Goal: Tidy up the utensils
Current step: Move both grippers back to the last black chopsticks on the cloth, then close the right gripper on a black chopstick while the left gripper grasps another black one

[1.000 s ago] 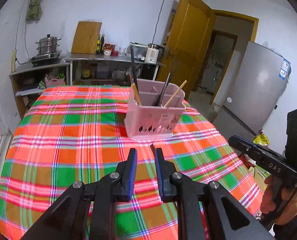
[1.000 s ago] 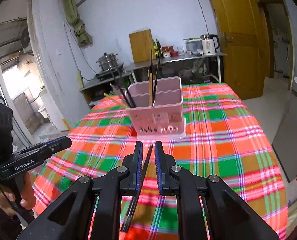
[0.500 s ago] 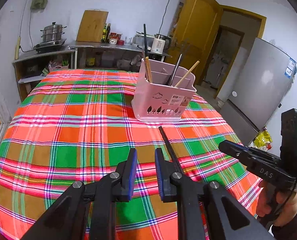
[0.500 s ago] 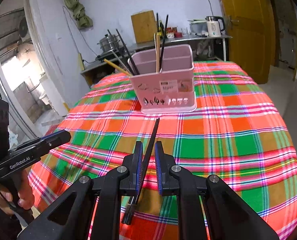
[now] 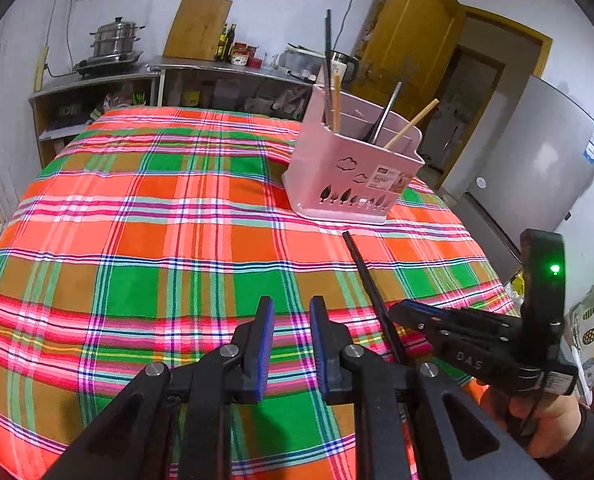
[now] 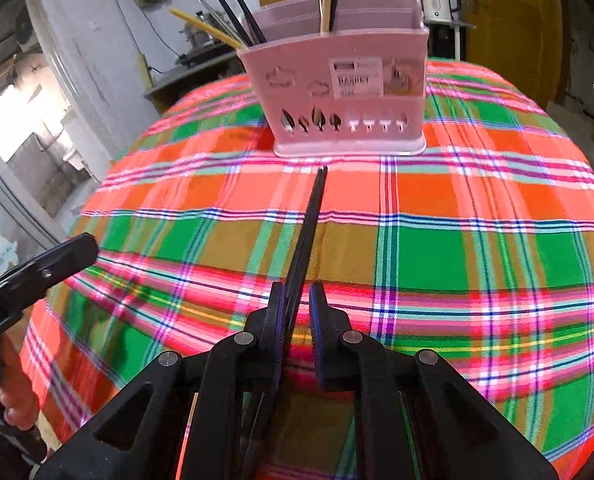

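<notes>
A pink utensil basket (image 6: 349,120) stands on the plaid tablecloth (image 6: 477,248), with several chopsticks and utensils upright in it. My right gripper (image 6: 297,288) is shut on a pair of black chopsticks (image 6: 309,228). They point forward, and their tip sits low over the cloth just in front of the basket. In the left wrist view the same basket (image 5: 337,176) is at the upper right, with the right gripper (image 5: 395,308) and its black chopsticks (image 5: 367,276) below it. My left gripper (image 5: 291,302) hangs over the cloth, its fingers a little apart with nothing between them.
A person's hand (image 5: 537,420) holds the right gripper's handle. Behind the table a counter (image 5: 225,66) carries a kettle, bottles and a wooden board, with a steamer pot (image 5: 115,42) to its left. A yellow door (image 5: 409,40) and a grey fridge (image 5: 537,168) stand at the right.
Both grippers have come down toward the table and closer to the basket. The right one has tipped downward, bringing the chopsticks' tip close to the cloth in front of the basket.
</notes>
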`<state>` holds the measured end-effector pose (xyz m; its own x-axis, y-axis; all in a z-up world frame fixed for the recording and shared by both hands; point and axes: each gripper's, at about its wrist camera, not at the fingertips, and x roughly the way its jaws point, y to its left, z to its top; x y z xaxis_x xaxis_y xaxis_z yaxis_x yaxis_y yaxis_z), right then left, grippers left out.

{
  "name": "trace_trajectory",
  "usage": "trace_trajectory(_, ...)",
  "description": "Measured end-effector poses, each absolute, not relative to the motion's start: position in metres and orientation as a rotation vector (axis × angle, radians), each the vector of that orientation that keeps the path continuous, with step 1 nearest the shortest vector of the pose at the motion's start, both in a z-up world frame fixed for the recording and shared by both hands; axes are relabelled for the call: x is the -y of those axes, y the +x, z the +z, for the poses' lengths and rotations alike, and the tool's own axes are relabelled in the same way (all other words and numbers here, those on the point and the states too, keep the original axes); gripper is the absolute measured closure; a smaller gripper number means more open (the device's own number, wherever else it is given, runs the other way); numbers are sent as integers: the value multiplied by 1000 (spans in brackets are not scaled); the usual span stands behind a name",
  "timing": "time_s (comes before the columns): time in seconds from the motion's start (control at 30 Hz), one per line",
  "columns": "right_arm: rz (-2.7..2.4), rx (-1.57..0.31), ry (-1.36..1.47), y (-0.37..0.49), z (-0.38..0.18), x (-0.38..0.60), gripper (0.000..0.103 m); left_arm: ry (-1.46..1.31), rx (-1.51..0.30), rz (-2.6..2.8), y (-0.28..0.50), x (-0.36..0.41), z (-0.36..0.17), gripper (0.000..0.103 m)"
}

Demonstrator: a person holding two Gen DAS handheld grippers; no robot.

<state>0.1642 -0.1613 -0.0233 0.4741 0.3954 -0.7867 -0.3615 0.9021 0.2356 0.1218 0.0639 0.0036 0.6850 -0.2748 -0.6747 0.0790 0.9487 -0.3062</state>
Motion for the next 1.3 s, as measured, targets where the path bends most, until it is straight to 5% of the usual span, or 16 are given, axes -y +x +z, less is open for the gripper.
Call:
trace_trajectory(0.63,392,-1017,-44,173,-30,155,92,-282,-841,-216,135,-61,-3,86)
trace_trajectory(1.3,271,-1028,143,161,-25,255,96,-238,-1040,-312,220,48,-50,85)
